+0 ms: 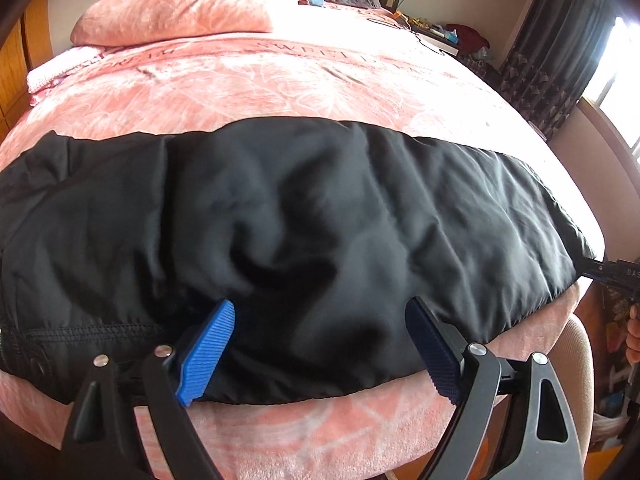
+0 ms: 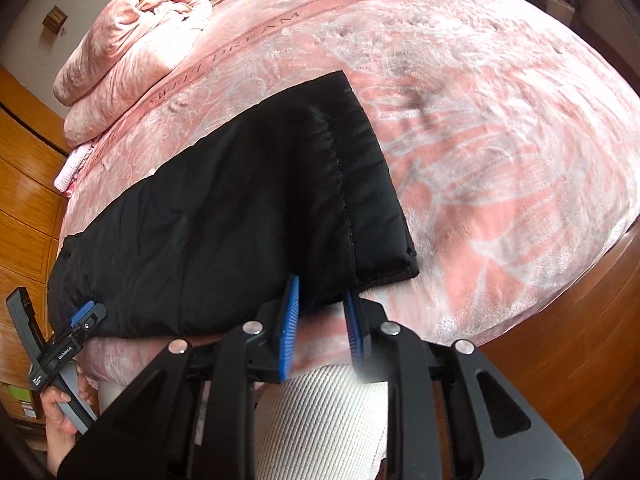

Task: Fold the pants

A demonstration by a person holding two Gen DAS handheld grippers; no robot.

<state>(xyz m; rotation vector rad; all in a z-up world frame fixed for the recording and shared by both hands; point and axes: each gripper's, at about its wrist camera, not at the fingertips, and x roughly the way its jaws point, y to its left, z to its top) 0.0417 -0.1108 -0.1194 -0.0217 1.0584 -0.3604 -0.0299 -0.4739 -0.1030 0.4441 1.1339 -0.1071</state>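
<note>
Black padded pants lie lengthwise along the near edge of a pink bed. My left gripper is wide open at the pants' near hem, its blue pads on either side of the fabric edge, holding nothing. In the right wrist view the pants end in a stitched cuff at the right. My right gripper is partly open at the cuff's near edge, its jaws apart, with nothing clamped. The left gripper also shows far left, in a hand.
Folded pink quilts are stacked at the bed's far left. A nightstand with clutter and dark curtains stand at the right. Wooden wardrobe doors and wooden floor flank the bed. My white-clad knee is below.
</note>
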